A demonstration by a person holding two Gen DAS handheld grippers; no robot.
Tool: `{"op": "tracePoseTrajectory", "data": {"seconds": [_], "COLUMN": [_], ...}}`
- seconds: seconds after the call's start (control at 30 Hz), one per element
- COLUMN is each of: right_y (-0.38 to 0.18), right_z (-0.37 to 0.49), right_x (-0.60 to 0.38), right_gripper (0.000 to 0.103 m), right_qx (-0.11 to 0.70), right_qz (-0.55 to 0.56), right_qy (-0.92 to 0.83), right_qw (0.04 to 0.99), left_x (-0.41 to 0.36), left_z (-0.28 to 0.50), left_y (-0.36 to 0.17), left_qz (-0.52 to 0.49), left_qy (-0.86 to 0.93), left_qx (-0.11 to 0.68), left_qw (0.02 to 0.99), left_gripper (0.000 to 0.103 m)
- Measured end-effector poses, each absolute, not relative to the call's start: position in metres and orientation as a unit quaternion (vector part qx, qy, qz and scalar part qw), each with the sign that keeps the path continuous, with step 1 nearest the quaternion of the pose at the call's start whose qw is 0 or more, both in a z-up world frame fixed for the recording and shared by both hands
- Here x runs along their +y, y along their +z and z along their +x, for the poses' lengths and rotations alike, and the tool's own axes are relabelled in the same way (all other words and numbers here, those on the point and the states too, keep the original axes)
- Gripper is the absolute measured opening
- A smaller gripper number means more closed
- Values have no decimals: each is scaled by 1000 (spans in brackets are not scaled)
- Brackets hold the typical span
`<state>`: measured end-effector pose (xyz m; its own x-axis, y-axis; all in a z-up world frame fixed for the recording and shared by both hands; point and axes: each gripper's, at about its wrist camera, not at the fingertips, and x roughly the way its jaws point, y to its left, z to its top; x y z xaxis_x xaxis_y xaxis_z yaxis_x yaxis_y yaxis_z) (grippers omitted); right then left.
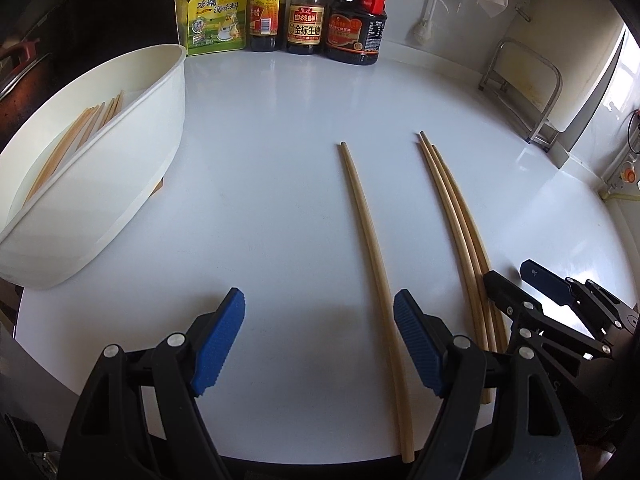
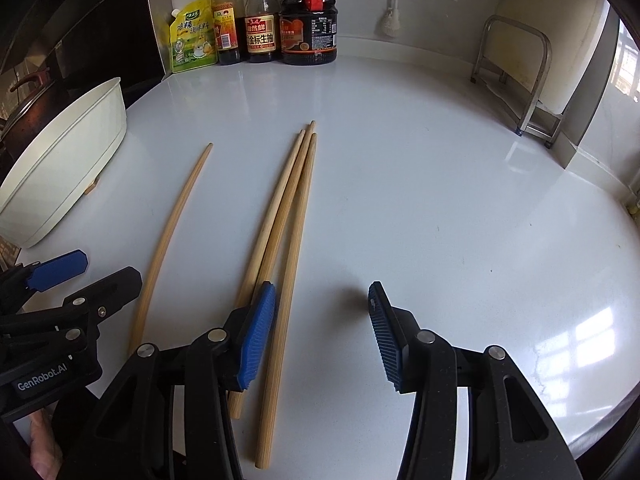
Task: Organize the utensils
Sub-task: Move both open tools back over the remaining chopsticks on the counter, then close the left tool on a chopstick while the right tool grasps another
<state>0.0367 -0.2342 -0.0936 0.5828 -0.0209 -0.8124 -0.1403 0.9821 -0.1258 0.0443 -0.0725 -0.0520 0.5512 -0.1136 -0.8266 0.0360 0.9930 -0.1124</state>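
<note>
Wooden chopsticks (image 1: 76, 140) inside white tub (image 1: 132, 184) visible only from left wrist; both jaws released, empty.

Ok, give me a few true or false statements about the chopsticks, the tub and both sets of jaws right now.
1. Four chopsticks lie on the counter: a single chopstick and a group of three. True.
2. The white tub is empty. False: it holds chopsticks.
3. The left gripper has open jaws. True.
4. The right gripper clamps a chopstick. False: nothing is between its jaws.
5. The sauce bottles lie tipped over. False: they stand upright.
</note>
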Motion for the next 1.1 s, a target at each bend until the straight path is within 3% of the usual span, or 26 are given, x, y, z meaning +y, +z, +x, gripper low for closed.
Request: {"op": "tracePoseTrajectory", "data": {"seconds": [0.3,0.77,0.97,1.03,1.07,1.1], "right_y": [-92,-91,-92,-92,-92,-92], "right_z": [35,38,47,49,49,49], "right_x": [-239,-254,-247,-243,-242,-240], "right_gripper": [35,35,35,34,32,23], "right_qx": [453,446,446,446,446,447], "right_qz": [-87,-77,-93,-97,-98,-100], "right_qy": [39,26,42,48,52,56], "right_qw": [886,891,889,888,888,887], "left_x": [-83,-94,-102,-104,-104,-105], "left_z": [43,50,53,54,55,56], "left_y": [-55,-59,-54,-53,-53,-53], "left_qz": [-31,-17,-21,-23,-24,-25], "left_qy": [-41,-25,-34,-40,-44,-49], "left_qx": [472,466,466,468,470,472], "left_qw": [880,884,884,883,881,880], "left_gripper": [76,75,48,26,20,11]}}
